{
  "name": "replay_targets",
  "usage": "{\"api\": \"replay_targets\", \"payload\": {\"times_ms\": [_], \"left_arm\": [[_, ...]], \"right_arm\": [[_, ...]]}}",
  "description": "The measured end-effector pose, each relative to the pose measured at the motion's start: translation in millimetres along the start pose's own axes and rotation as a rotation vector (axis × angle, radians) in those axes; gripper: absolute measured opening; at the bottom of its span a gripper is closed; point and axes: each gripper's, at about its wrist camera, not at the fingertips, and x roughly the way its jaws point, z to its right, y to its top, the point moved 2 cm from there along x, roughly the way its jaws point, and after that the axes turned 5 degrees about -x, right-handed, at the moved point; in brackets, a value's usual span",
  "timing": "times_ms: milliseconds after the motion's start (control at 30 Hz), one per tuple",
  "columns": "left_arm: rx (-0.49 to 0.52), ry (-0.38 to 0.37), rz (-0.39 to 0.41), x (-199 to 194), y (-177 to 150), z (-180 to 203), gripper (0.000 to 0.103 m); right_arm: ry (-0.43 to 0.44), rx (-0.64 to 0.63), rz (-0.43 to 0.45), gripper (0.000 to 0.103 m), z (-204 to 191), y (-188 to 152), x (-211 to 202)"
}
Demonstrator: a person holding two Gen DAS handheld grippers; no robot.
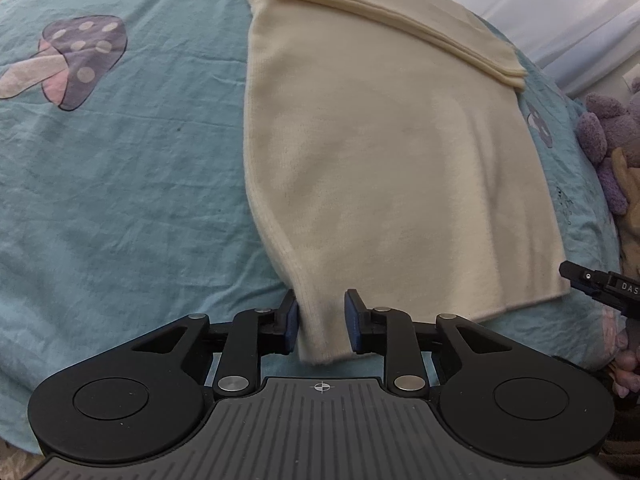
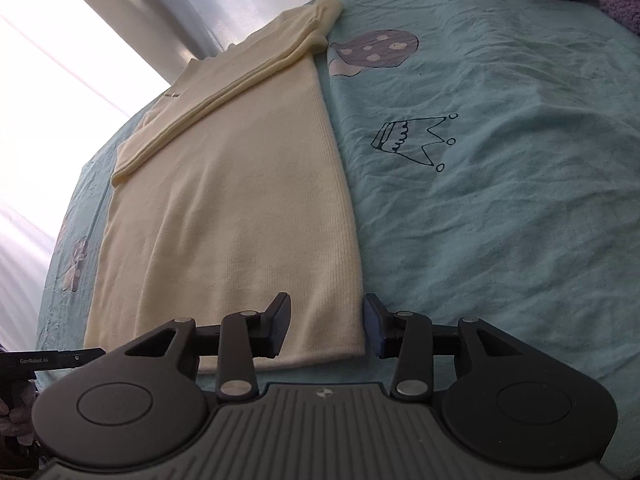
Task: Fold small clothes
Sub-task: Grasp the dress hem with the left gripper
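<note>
A cream sweater [image 1: 380, 168] lies flat on a teal bedsheet [image 1: 120, 200], sleeves folded across its far end. The left gripper [image 1: 320, 322] pinches its near left hem corner; the right gripper [image 2: 327, 326] pinches its near right corner. Purple plush toys [image 1: 612, 148] sit beyond, at the bed's right edge.

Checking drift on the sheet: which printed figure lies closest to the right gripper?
The crown outline, drawn in black lines only. The spotted purple mushroom sits farther up beside the sweater.

teal bedsheet [image 2: 500, 220], bright curtained window [image 2: 60, 80]
</note>
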Motion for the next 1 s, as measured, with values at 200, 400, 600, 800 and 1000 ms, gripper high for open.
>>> {"api": "replay_targets", "payload": {"times_ms": [200,400,600,800,1000], "left_arm": [[-0.016,-0.004,-0.013,1,4,-6,0.01],[-0.034,-0.044,0.052,-16,14,-3,0.009],[-0.037,-0.088,0.234,-45,66,3,0.009],[-0.042,-0.006,0.365,-43,129,12,0.009],[0.044,0.048,0.333,-19,141,22,0.009]], "right_arm": [[0.029,-0.005,-0.014,0.011,-1,-2,5],[0.184,0.094,0.055,0.008,6,8,-2],[0.205,0.073,0.182,0.005,-6,53,-4],[0.117,-0.02,0.331,0.003,-26,116,11],[0.058,-0.278,0.25,0.024,-46,111,23]]}}
